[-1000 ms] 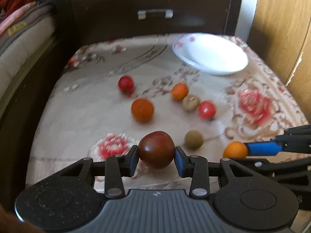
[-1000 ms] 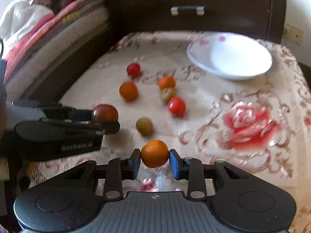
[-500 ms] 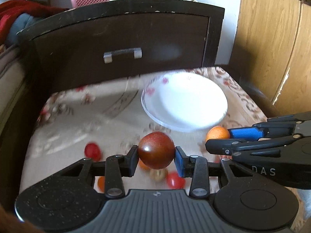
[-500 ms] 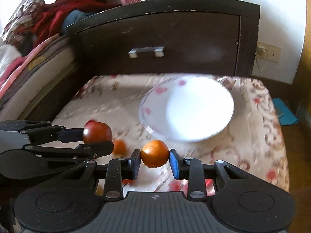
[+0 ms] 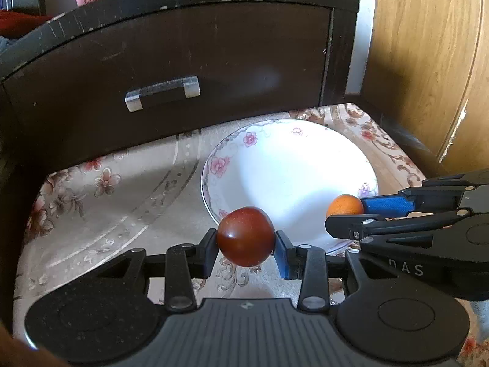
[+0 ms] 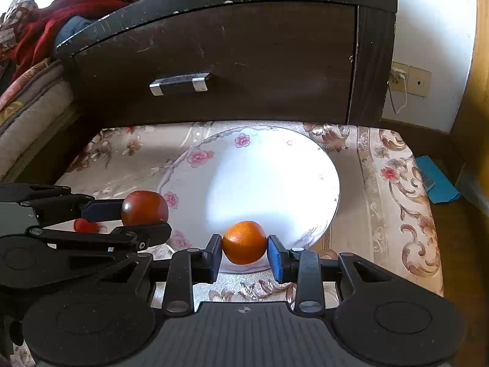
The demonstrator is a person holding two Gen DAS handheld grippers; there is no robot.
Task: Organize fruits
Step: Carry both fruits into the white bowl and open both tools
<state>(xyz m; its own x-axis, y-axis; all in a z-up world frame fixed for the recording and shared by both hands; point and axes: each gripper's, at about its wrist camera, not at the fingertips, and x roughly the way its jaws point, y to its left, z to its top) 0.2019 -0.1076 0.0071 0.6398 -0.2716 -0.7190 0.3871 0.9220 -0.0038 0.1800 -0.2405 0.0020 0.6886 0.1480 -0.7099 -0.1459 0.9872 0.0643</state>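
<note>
My left gripper (image 5: 246,249) is shut on a dark red round fruit (image 5: 245,236), held just over the near left rim of the white flowered plate (image 5: 305,156). In the right wrist view that dark red fruit (image 6: 144,208) and the left gripper (image 6: 134,218) hang at the plate's left edge. My right gripper (image 6: 244,255) is shut on a small orange fruit (image 6: 244,242) above the near rim of the plate (image 6: 275,165). From the left wrist, the orange fruit (image 5: 344,205) and right gripper (image 5: 348,214) reach in over the plate's right side. The plate holds nothing.
A dark wooden drawer cabinet (image 5: 183,61) with a metal handle (image 5: 162,92) stands right behind the plate. The flowered tablecloth (image 6: 397,214) ends at the right, with a blue object (image 6: 437,180) on the floor. A red fruit (image 6: 82,225) lies under the left gripper. Bedding (image 6: 27,70) is piled left.
Both grippers moved forward with their fruits, from above the scattered fruits to the plate's near rim. The plate now fills the middle of both views; most loose fruits dropped out of sight.
</note>
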